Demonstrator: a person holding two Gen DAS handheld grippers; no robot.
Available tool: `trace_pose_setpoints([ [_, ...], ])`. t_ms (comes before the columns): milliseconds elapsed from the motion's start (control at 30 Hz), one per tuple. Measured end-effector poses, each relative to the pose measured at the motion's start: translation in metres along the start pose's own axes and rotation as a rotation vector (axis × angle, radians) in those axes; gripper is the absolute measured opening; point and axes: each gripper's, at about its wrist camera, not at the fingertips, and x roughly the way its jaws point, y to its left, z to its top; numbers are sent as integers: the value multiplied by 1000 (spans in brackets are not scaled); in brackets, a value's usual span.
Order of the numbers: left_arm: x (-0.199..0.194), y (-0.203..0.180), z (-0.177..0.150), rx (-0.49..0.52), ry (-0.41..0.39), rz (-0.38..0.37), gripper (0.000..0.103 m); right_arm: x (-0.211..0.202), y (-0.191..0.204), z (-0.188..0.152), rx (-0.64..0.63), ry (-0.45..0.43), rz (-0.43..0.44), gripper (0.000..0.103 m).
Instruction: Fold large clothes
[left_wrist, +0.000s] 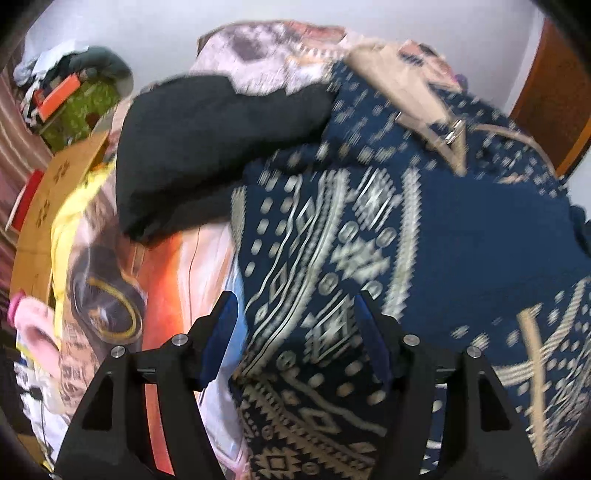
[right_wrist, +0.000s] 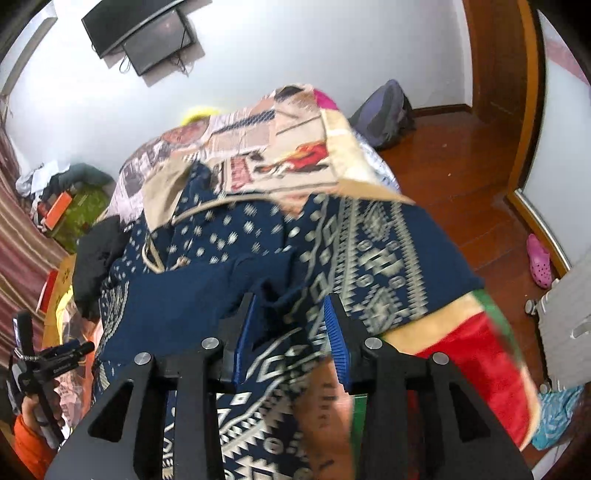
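Blue pads of the right gripper (right_wrist: 291, 332) sit closest to the lens, jaws partway apart w/ a fold of the navy patterned garment (right_wrist: 229, 273) bunched up between them. Cloth looks slack there; pads don't appear to press it, so I'd call it released, not held.

Left gripper (left_wrist: 295, 332) has jaws wider apart, hovering over the same garment (left_wrist: 369, 240); fabric's edge runs under the gap but nothing's pinched.

Key relation: garment lies straight ahead of and beneath both sets of jaws, spread over the printed bedspread (right_wrist: 258, 147). Its long axis seems to run away from the right jaws toward the far end of the bed, though motion blur makes that approx. Right jaws are nearer the cloth, prob. almost touching; left ones sit at its left margin, w/ bare bedspread (left_wrist: 173, 258) left of them.

Material: soft knit-like fabric, navy w/ cream geometric bands and dots, a tan drawcord (right_wrist: 151, 258) near the far part. Limp, rumpled, will drape and slip. A black garment (left_wrist: 207, 147) lies beyond-left of the left jaws, touching the navy one.

Next move likely needs a fresh pinch at an edge.
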Motion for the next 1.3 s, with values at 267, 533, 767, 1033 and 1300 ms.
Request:
trace_pose_setpoints([
  [267, -35, -43, 43, 36, -130, -96, 64, -22, -58, 16, 135, -71, -77, 49],
  [533, -16, -83, 50, 96, -104, -145, 64, 10, -127, 4, 368, 37, -18, 49],
  [767, 14, -97, 40, 96, -25, -166, 64, 48, -146, -2, 471, 126, 89, 49],
  [1033, 23, -98, 36, 85, -5, -171, 64, 85, -163, 16, 497, 162, 79, 49],
  [1300, 16, -89, 34, 75, -23, -158, 64, 94, -168, 36, 465, 125, -56, 47],
])
